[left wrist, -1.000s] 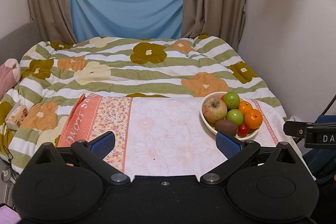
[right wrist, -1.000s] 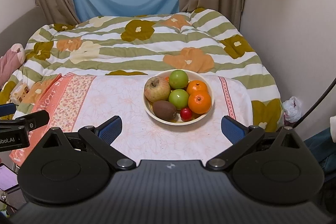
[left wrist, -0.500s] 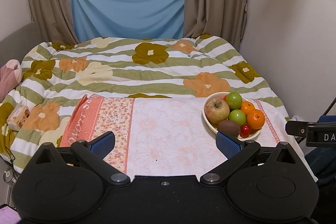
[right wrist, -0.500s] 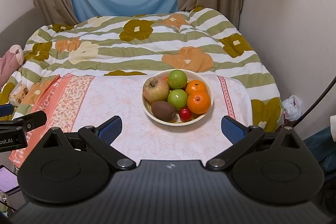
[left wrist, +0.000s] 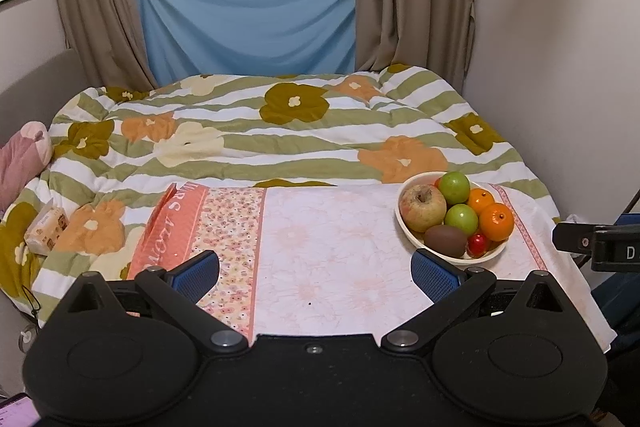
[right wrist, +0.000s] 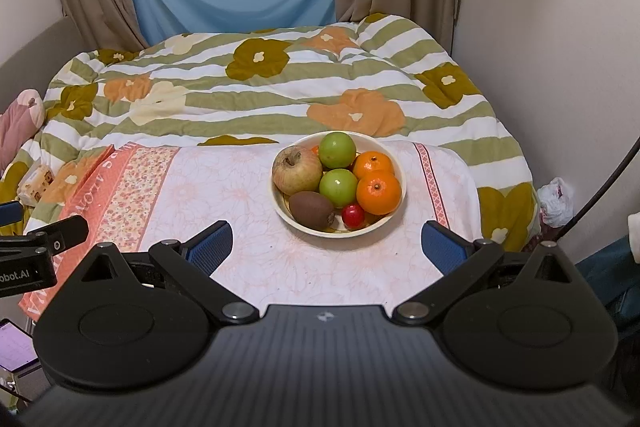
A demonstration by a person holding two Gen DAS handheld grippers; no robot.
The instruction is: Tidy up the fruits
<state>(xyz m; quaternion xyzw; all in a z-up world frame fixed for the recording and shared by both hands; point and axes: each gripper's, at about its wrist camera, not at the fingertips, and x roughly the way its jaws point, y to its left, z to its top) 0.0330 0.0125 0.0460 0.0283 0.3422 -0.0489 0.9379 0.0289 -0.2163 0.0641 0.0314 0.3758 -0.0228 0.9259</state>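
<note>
A cream bowl [right wrist: 384, 223] sits on a pink floral cloth [right wrist: 224, 195] spread over the bed. It holds a yellowish apple [right wrist: 297, 165], two green apples [right wrist: 337, 149], two oranges [right wrist: 378, 192], a brown kiwi [right wrist: 311, 209] and a small red fruit [right wrist: 353, 215]. My right gripper [right wrist: 326, 247] hovers open just short of the bowl, nothing between its fingers. In the left wrist view the bowl [left wrist: 404, 227] lies to the right, and my left gripper [left wrist: 316, 273] stands open over the bare cloth [left wrist: 328, 239].
A striped flowered quilt [right wrist: 260, 95] covers the bed behind the cloth. The wall [right wrist: 560, 47] runs close along the right. A tissue pack [left wrist: 46, 231] and pink pillow [left wrist: 20, 163] lie at the left edge. A phone [right wrist: 14, 345] shows at lower left.
Both grippers have drifted slightly; the bowl sits a little lower and further right in the left view and a touch higher in the right view. Both stay open.
</note>
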